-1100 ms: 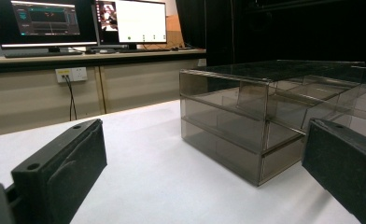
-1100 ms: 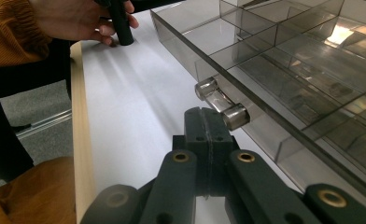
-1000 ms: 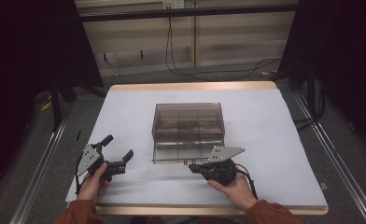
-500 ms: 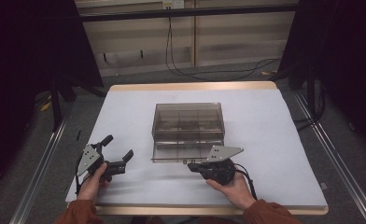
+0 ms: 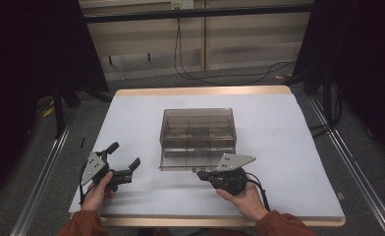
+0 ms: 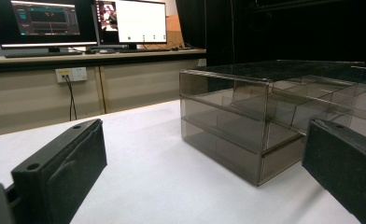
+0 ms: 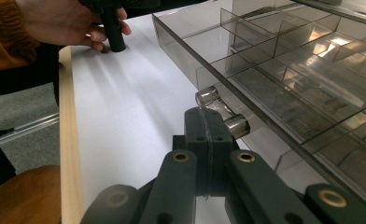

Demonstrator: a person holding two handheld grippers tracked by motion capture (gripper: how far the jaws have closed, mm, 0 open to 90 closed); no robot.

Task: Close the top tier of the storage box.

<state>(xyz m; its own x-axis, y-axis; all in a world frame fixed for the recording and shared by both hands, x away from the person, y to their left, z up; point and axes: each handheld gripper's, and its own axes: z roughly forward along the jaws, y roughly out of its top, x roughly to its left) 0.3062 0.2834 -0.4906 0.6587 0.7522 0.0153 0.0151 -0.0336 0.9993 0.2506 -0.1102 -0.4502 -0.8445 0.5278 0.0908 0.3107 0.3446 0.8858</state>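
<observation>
With right gripper [image 7: 208,122] clamped on the handle [image 7: 221,113] of the drawer [image 5: 193,160], slightly out of the box [image 5: 198,123] mid-table, step is opening it; next: pull straight twd table edge. Left gripper [image 5: 126,164] gapes, idle.

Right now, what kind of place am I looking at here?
Probably a lab or recording workspace, not a home. A white-topped table stands amid black curtains, computer monitors sit on a bench along the wall, and loose cables run across the grey floor.
</observation>
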